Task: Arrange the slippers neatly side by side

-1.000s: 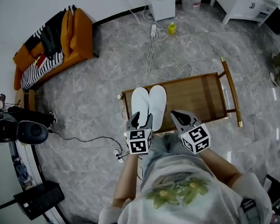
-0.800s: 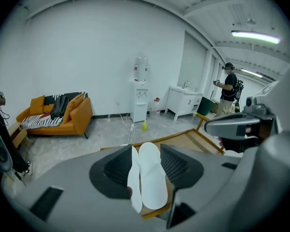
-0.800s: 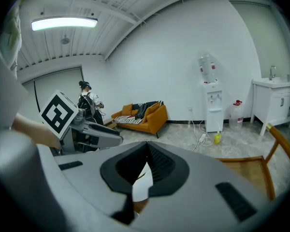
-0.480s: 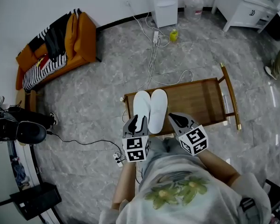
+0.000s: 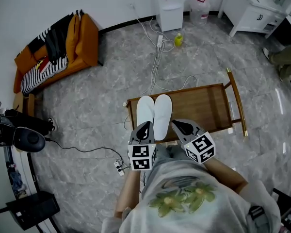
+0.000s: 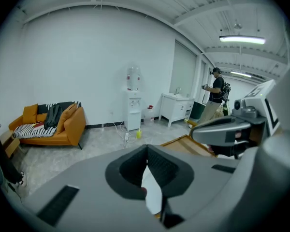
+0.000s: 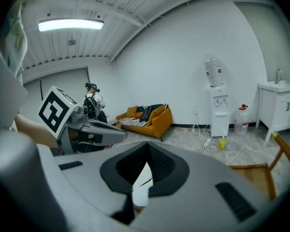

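Wooden surface [image 5: 203, 106] holds light, floppy slippers [image 5: 154, 114]; we would pinch the heels. Our left gripper [image 5: 145, 126] has its fingers just closed on nothing; the right gripper [image 5: 178, 125] is likewise shut, empty.

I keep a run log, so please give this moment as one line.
slippers: side by side on wooden table | left gripper: just closed, empty | right gripper: shut, empty

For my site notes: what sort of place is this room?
Probably an office or studio room furnished like a lounge: an orange fabric sofa, a white water dispenser against the wall, and a grey marble-look floor.
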A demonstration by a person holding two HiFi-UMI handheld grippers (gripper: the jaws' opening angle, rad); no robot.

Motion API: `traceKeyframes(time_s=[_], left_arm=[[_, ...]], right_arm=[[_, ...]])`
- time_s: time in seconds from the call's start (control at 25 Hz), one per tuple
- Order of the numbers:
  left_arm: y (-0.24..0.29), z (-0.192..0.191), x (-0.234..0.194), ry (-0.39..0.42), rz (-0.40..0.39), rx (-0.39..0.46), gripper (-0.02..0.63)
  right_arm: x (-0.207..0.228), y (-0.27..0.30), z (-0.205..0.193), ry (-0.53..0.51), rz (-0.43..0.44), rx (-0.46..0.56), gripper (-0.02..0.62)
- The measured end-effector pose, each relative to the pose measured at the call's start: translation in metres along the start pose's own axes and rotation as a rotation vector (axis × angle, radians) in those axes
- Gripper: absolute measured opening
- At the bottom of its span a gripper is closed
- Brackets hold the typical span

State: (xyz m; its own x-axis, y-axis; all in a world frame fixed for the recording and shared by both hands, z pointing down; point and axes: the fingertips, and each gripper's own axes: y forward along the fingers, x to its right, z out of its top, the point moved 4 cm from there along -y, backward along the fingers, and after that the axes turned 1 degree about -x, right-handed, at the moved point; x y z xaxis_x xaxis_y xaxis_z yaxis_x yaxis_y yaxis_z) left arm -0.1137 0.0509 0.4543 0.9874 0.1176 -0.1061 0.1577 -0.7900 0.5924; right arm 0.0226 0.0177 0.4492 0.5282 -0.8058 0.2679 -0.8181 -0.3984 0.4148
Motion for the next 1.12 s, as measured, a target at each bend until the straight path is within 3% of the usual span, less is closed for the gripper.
traceKeyframes(time_s=[0.68, 1.12], left_arm=[[-0.012, 0.009, 0.0, -0.024, 0.011, 0.034, 0.015], [-0.011, 0.008, 0.008, -0.006, -0.023, 0.022, 0.015]], right_arm=[[-0.015, 0.001, 0.006, -0.029, 0.065, -0.023, 0.006], [-0.016, -0.004, 0.003, -0.03, 0.057, -0.032, 0.006]])
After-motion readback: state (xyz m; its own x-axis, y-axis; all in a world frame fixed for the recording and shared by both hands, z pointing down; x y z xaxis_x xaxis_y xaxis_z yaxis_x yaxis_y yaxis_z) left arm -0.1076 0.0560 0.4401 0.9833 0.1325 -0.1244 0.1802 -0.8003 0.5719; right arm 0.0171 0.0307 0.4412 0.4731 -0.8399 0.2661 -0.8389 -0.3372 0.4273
